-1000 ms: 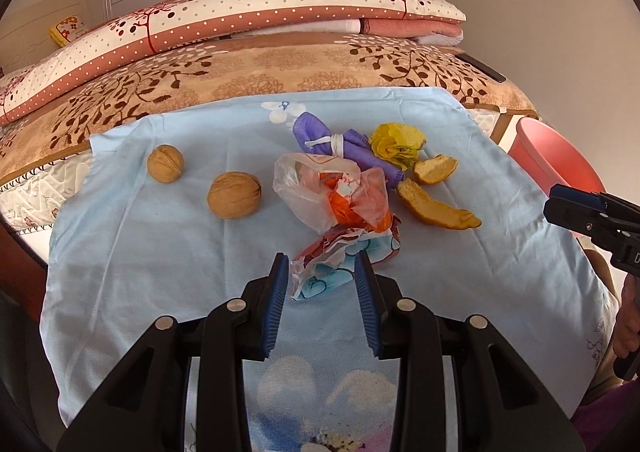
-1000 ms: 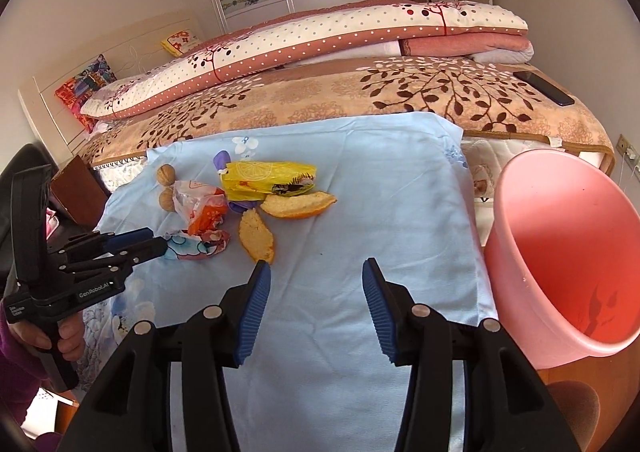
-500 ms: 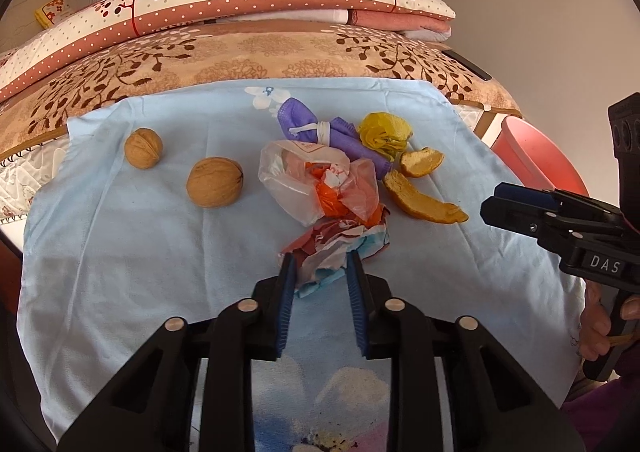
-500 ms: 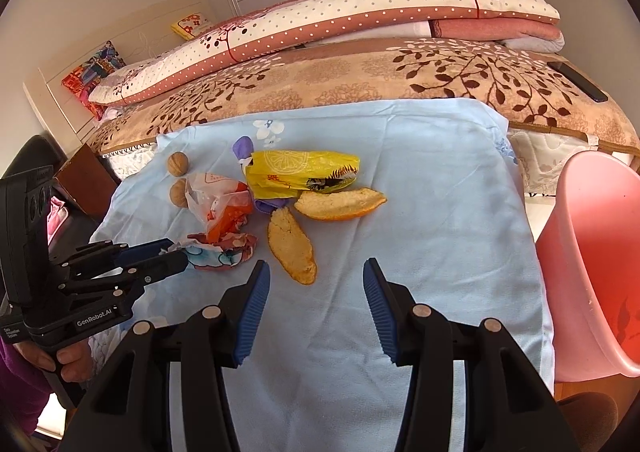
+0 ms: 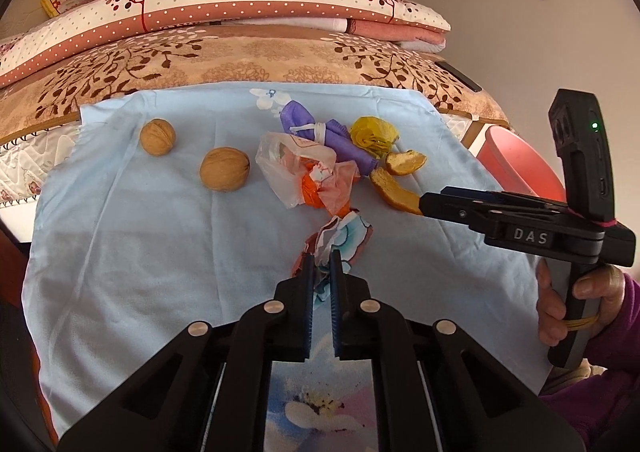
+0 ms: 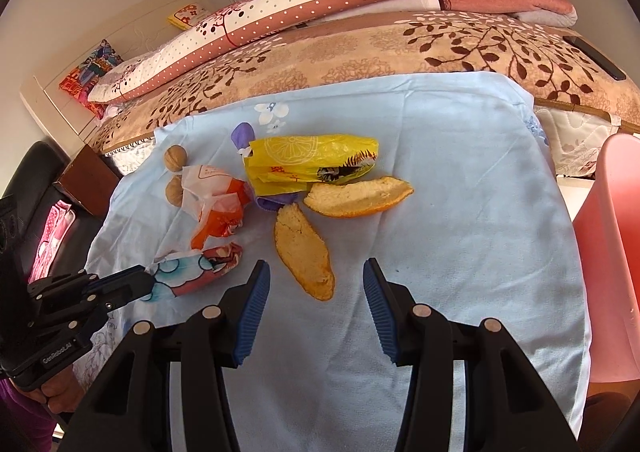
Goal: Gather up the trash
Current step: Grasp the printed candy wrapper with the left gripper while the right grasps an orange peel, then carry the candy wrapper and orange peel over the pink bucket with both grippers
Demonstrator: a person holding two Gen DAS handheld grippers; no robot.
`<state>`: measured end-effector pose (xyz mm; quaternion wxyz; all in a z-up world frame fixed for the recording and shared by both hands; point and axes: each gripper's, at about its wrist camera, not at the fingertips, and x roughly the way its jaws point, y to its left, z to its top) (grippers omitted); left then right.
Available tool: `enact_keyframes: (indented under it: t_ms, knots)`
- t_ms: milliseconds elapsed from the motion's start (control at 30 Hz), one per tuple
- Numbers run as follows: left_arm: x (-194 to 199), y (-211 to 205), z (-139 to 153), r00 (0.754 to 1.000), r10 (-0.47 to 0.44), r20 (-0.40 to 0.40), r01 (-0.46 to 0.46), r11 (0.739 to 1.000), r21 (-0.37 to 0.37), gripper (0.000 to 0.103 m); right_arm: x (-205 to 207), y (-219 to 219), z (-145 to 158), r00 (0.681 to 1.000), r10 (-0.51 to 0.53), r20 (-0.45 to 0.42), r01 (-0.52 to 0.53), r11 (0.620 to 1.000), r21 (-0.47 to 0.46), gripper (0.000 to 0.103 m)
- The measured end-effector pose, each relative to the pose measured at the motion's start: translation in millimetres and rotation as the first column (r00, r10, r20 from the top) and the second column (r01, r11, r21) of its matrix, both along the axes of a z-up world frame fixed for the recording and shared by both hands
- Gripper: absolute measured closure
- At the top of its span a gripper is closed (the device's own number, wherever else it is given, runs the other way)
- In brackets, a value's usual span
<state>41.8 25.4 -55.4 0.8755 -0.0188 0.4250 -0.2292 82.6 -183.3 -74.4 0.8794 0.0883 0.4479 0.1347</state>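
Observation:
My left gripper (image 5: 321,258) is shut on the near end of a crumpled colourful wrapper (image 5: 344,236) that lies on the light blue cloth (image 5: 160,252). In the right wrist view the same left gripper (image 6: 144,284) pinches the wrapper (image 6: 192,272) from the left. My right gripper (image 6: 316,272) stands open, holding nothing, just above the near orange peel (image 6: 304,252). A second peel (image 6: 356,196), a yellow bag (image 6: 308,160), an orange-and-clear plastic bag (image 6: 216,204) and a purple bundle (image 5: 316,132) lie beyond.
Two walnuts (image 5: 157,137) (image 5: 225,174) sit on the cloth to the left. A pink bucket (image 6: 612,252) stands off the bed's right edge. Folded quilts and pillows are piled at the back. A hand (image 5: 576,304) holds the right gripper's handle.
The left jaws have closed from wide open onto the colourful wrapper. The right gripper has come in from the right and sunk toward the orange peels.

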Motion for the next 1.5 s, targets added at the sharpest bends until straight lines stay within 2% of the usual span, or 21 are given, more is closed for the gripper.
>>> enact_keyframes:
  t_ms: [100, 267, 367, 633, 933, 1500]
  knots:
    - [-6.2, 2.6, 4.2, 1.000, 0.007, 0.001, -0.007, 1.000, -0.021, 0.096, 4.0, 3.8, -5.3, 1.000, 0.003, -0.013, -0.003, 1.000, -0.013, 0.062]
    - [-12.2, 3.7, 8.1, 1.000, 0.021, -0.003, -0.021, 0.999, -0.044, 0.096, 6.2, 9.3, -12.0, 1.000, 0.018, -0.023, -0.019, 0.999, -0.049, 0.086]
    - [-13.1, 3.3, 10.6, 1.000, 0.029, -0.003, -0.029, 0.999, -0.045, 0.096, 2.7, 9.4, -11.4, 0.999, 0.037, -0.021, -0.038, 0.998, -0.057, 0.096]
    - [-16.7, 4.0, 26.0, 0.999, 0.046, 0.024, -0.045, 0.996, -0.071, 0.096, -16.6, -3.4, 5.2, 0.999, 0.049, 0.013, -0.049, 0.998, -0.025, 0.096]
    - [-20.2, -4.7, 44.0, 0.997, 0.049, 0.059, -0.042, 0.993, -0.113, 0.096, -48.0, -24.8, 36.1, 0.995, 0.039, 0.095, -0.038, 0.999, -0.014, 0.096]
    - [-17.4, -54.2, 83.6, 0.988, 0.015, 0.151, 0.015, 0.981, -0.193, 0.096, -80.5, -98.7, 75.8, 0.966, -0.144, 0.217, 0.138, 0.990, 0.044, 0.096]
